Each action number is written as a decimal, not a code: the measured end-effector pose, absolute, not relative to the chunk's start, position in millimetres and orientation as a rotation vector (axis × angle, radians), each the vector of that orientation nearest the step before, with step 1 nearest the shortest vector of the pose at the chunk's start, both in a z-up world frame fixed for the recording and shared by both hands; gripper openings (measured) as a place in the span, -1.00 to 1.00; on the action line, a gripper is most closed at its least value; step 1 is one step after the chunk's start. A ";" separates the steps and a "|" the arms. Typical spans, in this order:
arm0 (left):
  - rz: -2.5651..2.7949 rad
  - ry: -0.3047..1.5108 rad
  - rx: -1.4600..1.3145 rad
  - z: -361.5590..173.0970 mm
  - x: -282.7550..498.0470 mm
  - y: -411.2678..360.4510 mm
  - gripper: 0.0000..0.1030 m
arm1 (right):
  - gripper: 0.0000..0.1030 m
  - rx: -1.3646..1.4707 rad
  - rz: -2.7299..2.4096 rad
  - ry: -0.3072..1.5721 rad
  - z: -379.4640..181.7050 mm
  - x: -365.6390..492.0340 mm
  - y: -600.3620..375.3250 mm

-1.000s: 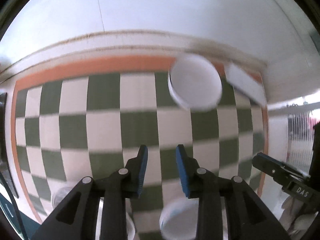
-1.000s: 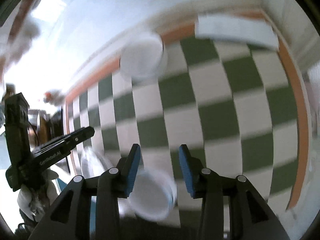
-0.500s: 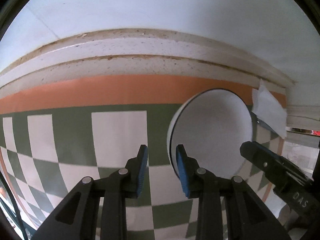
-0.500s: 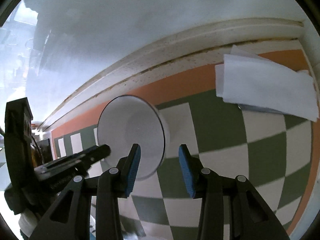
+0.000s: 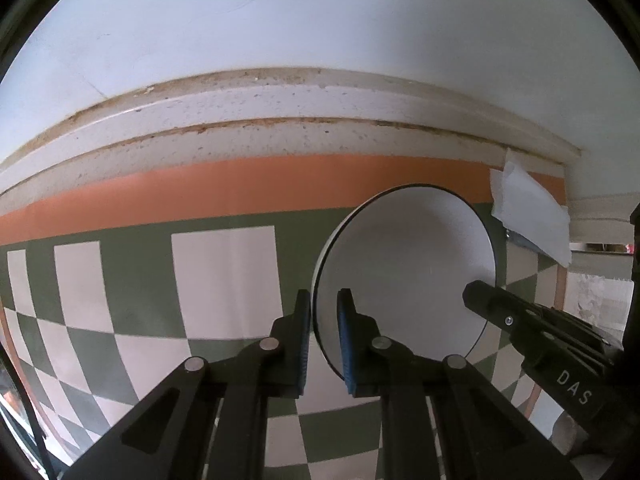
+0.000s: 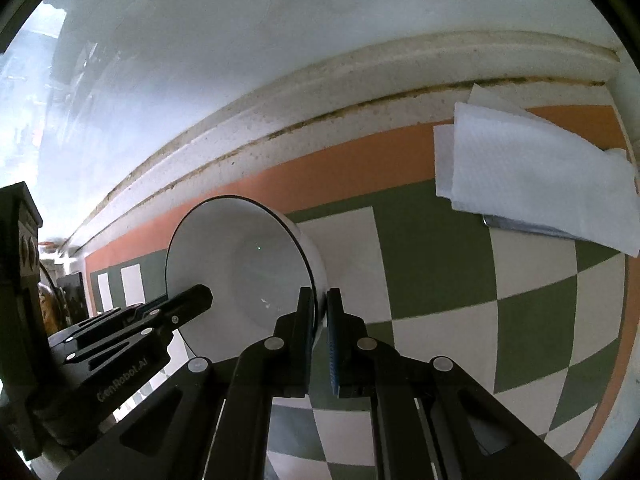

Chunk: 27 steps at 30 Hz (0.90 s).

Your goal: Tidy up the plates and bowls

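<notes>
A white bowl with a thin dark rim (image 5: 404, 272) sits on the green-and-white checked cloth near the orange border. In the left wrist view my left gripper (image 5: 323, 338) has closed on the bowl's left rim. In the right wrist view the same bowl (image 6: 236, 268) shows with my right gripper (image 6: 321, 328) closed on its right rim. Each gripper's fingers show in the other's view, the right one (image 5: 520, 320) and the left one (image 6: 160, 316).
Folded white paper napkins (image 6: 532, 176) lie on the cloth at the far right, over a flat metal object; they also show in the left wrist view (image 5: 528, 212). A speckled white ledge (image 5: 280, 108) and wall run behind the cloth.
Both grippers moved forward to the far bowl and closed on its opposite rims. The near bowls at the bottom have dropped out of view.
</notes>
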<state>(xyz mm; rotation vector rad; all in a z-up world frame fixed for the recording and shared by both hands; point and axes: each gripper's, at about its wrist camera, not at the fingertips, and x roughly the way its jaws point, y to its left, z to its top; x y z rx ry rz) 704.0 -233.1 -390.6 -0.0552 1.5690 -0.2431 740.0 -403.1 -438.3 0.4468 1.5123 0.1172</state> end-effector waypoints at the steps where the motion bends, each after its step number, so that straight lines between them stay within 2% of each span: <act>1: -0.249 1.563 -0.052 -385.8 700.6 -231.9 -0.79 | -0.85 0.447 0.120 1.512 -435.7 739.4 -399.2; 16: -0.318 1.452 -0.001 -305.9 612.1 -216.9 -0.79 | -0.84 0.429 0.176 1.425 -349.5 640.9 -386.2; 27: -0.384 1.491 0.054 -303.8 518.7 -205.7 -0.78 | -0.82 0.431 0.180 1.427 -322.7 519.5 -376.3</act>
